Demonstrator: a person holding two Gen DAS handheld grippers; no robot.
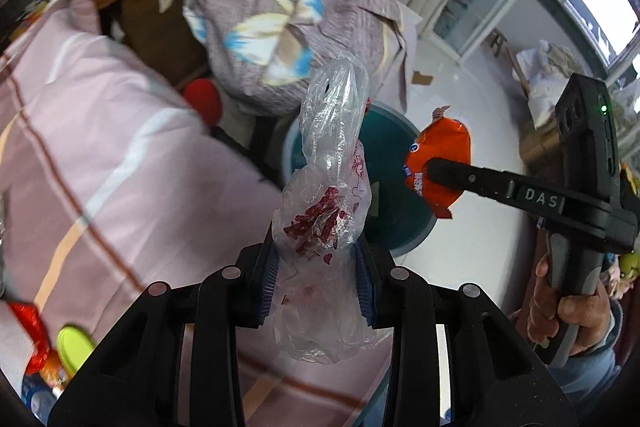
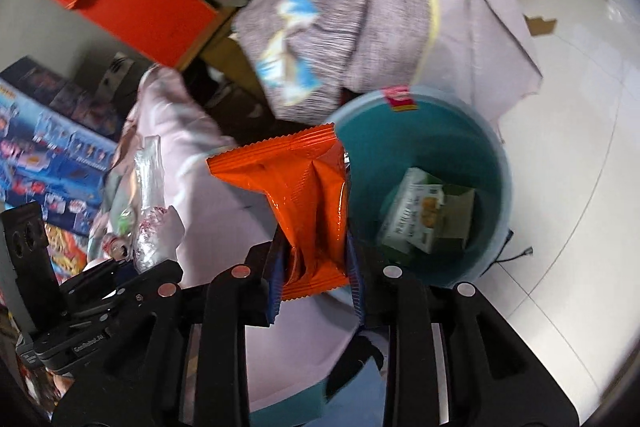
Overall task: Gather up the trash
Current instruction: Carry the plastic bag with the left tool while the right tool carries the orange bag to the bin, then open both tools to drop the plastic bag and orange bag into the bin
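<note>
1. Transport is the step we judge ourselves to be in: each gripper carries one piece of trash toward the teal bin (image 2: 420, 131).
2. Our left gripper (image 1: 318, 283), at lower centre of the left wrist view, is pinching a crumpled clear plastic bag (image 1: 328, 187) with red print, which stands up between the pads in front of the bin.
3. Our right gripper (image 2: 316, 279) is pinching an orange snack wrapper (image 2: 304, 195), held at the bin's left rim in the right wrist view.
4. A small green-and-white carton (image 2: 428, 211) already lies inside the bin.
5. Next, we think, each piece needs carrying over the bin's opening, then the pads spread so it drops; the limp bag may cling.
</note>
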